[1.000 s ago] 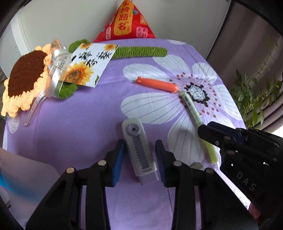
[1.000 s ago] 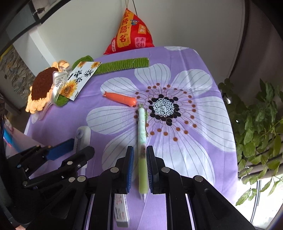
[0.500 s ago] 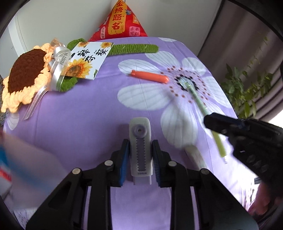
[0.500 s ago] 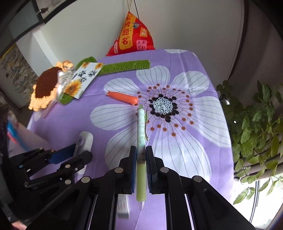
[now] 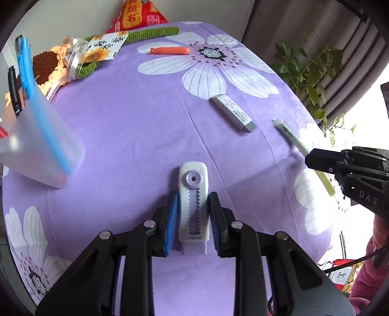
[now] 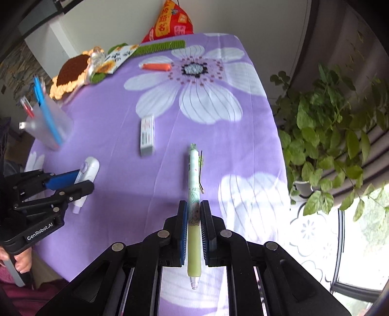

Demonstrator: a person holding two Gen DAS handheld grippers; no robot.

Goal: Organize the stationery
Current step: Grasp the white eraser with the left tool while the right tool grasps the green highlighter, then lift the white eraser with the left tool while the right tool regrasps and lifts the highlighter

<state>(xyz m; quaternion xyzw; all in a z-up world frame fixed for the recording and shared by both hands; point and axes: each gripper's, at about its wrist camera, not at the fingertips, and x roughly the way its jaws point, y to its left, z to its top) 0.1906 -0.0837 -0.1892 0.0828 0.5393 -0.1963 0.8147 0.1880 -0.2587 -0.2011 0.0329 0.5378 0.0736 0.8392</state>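
My left gripper is shut on a white and lilac correction tape, held above the purple cloth; it also shows in the right wrist view. My right gripper is shut on a pale green pen, lifted off the table; the pen shows in the left wrist view. A frosted pen cup with blue, black and red pens stands at the left, also in the right wrist view. A white eraser and an orange pen lie on the cloth.
The table wears a purple flower cloth. At its far end are a crochet sunflower, a sunflower card, a green crochet strip and a red pouch. A potted plant stands off the right edge.
Both grippers have lifted and pulled back from the table with the correction tape and the green pen. The pen cup and the eraser have come into view.
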